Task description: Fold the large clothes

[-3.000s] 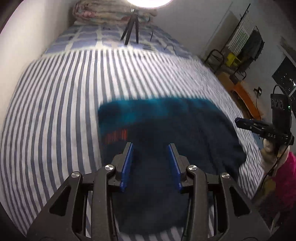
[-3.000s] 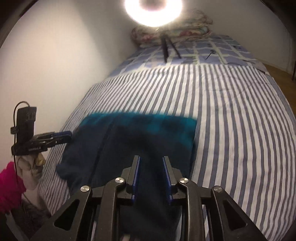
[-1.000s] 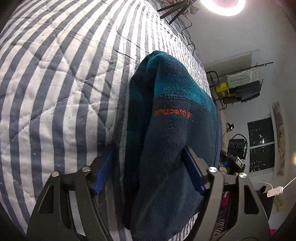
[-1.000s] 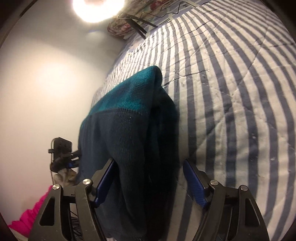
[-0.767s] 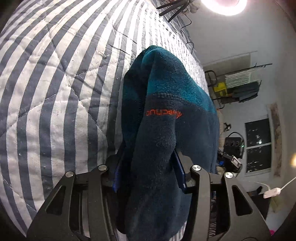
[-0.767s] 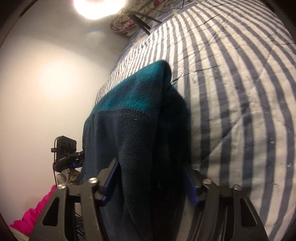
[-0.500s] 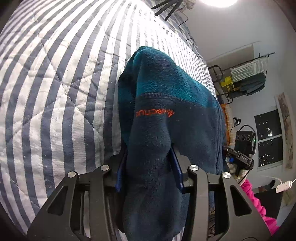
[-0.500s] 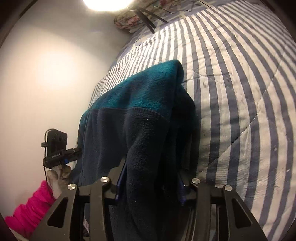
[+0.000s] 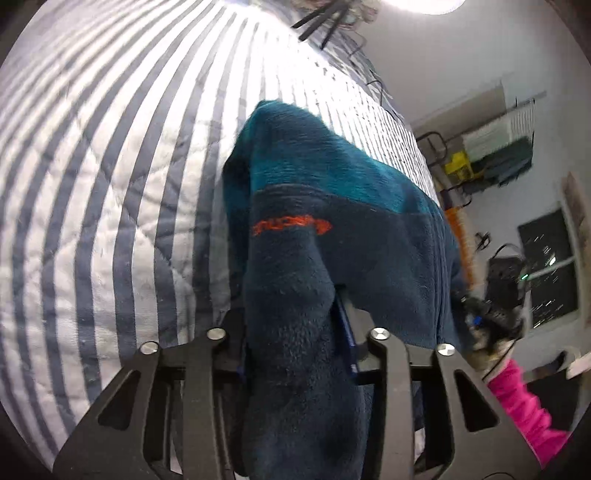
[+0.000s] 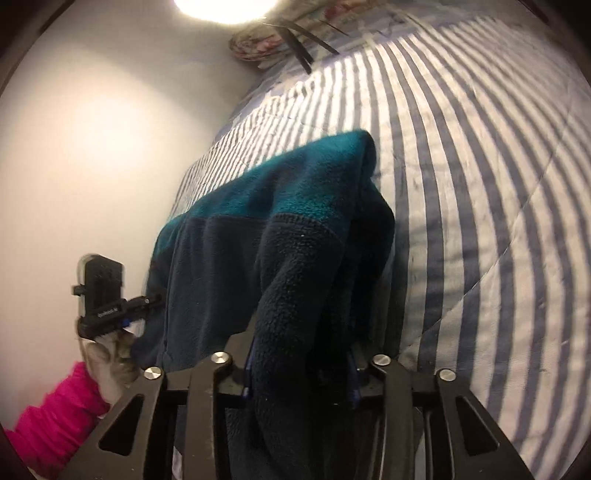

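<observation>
While gripped at two near corners, bunched thick between blue pads: a navy and teal fleece jacket (image 9: 332,229), lying lengthwise on the striped bed quilt (image 9: 110,206) with its teal yoke end farthest from the cameras. Left claw (image 9: 295,332) closed down on a fat wad of the dark fleece, jaws narrowed onto the pile rather than fully together, one blue pad just showing at the right of the bunch. Right claw (image 10: 299,365) likewise clamped on the opposite near corner, fabric swelling out above and below the jaws. Near end of the jacket raised off the quilt and humped up toward the lenses; far teal end apparently resting on the bed, though contact there hard to confirm under the fisheye bend. Orange logo (image 9: 291,225) facing up on the left-hand side. Judged by its narrow, layered look, already doubled along its length, sleeves not to be seen and probably tucked inside; no certainty on that. Judged as roughly midway: lengthwise narrowing done, both corners secured, crosswise fold not yet laid. Left to do, most likely: carrying the held end over onto the teal end, matching edges, letting go, smoothing flat. Beyond the jacket, a ring light (image 10: 225,7) on a tripod at the head of the bed.
</observation>
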